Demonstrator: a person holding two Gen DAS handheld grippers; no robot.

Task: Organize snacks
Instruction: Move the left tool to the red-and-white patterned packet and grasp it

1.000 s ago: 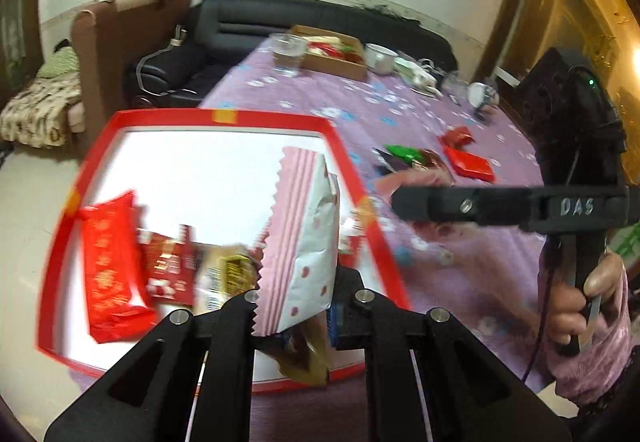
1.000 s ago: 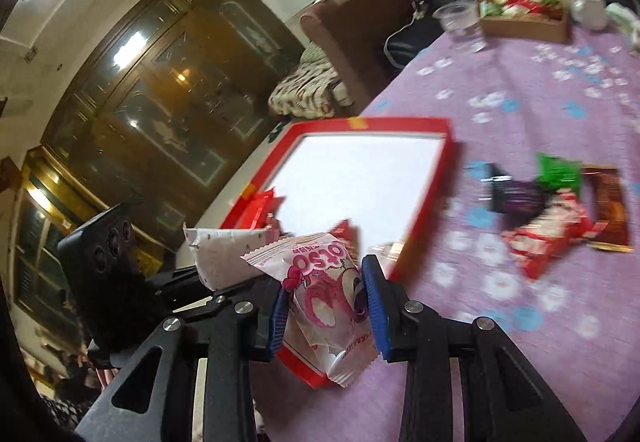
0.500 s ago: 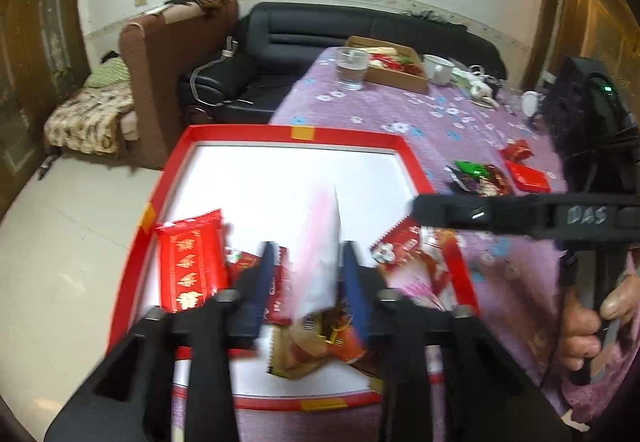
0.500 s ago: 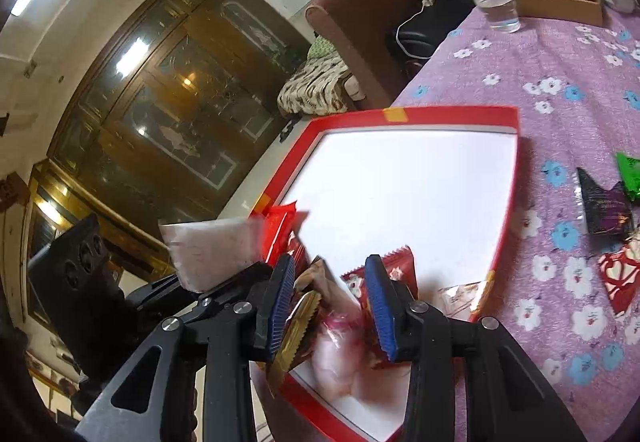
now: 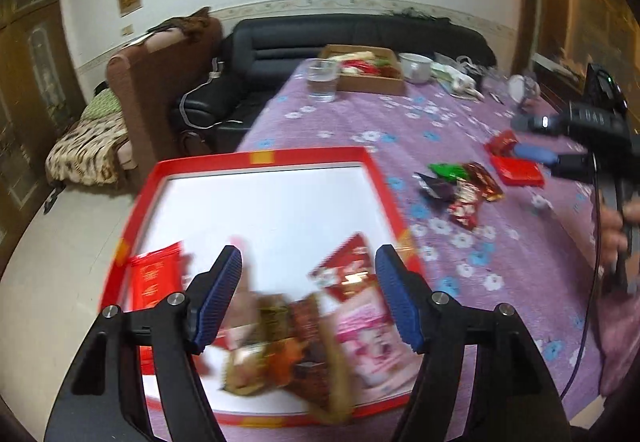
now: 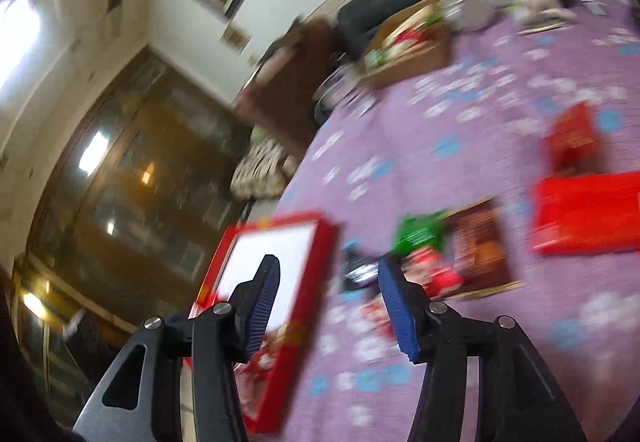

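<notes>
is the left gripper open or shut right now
Open. In the left wrist view the left gripper has its blue pads spread wide, nothing between them; snack packets lie below in the red tray.

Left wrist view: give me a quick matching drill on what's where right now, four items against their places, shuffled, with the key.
Items:
1. pink snack packet
2. green snack packet
3. glass of water
4. left gripper

Places:
A. on the purple tablecloth, right of the red tray
B. open above the tray's near end
C. inside the tray, near right corner
D. far end of table, beside the cardboard box

Pairs: 1-C, 2-A, 3-D, 4-B
</notes>
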